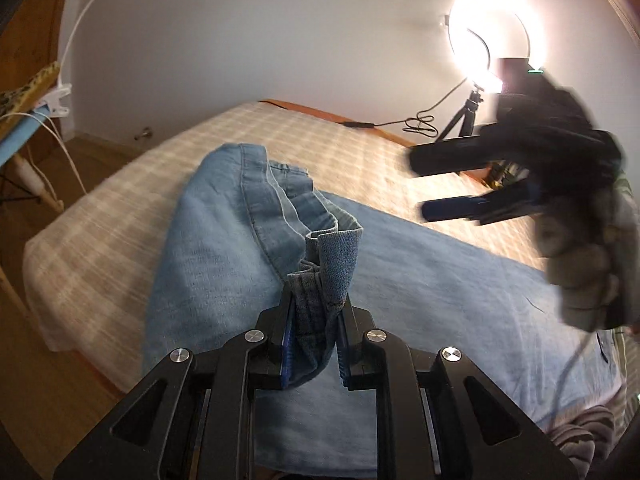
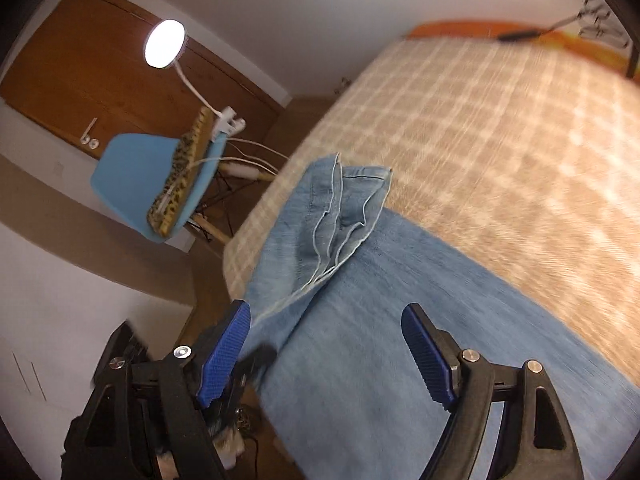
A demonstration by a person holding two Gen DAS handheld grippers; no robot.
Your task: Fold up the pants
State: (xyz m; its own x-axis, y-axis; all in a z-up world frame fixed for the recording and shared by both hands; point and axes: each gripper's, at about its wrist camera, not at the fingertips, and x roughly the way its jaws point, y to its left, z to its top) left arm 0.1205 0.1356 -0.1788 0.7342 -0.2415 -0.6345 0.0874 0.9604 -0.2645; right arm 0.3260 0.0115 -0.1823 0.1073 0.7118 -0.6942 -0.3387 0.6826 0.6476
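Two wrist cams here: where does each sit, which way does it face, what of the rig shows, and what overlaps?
Left wrist: on the left gripper, looking down along its fingers at bunched jeans clamped between them; the right gripper and gloved hand show at right.
Right wrist: on the right gripper, jaws open and empty, tilted over the jeans' folded hem.
Shared: jeans, checked bedspread, blue chair, clip lamp.

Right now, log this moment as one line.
left hand-held gripper: shut on jeans | right hand-held gripper: open, empty | jeans on bed
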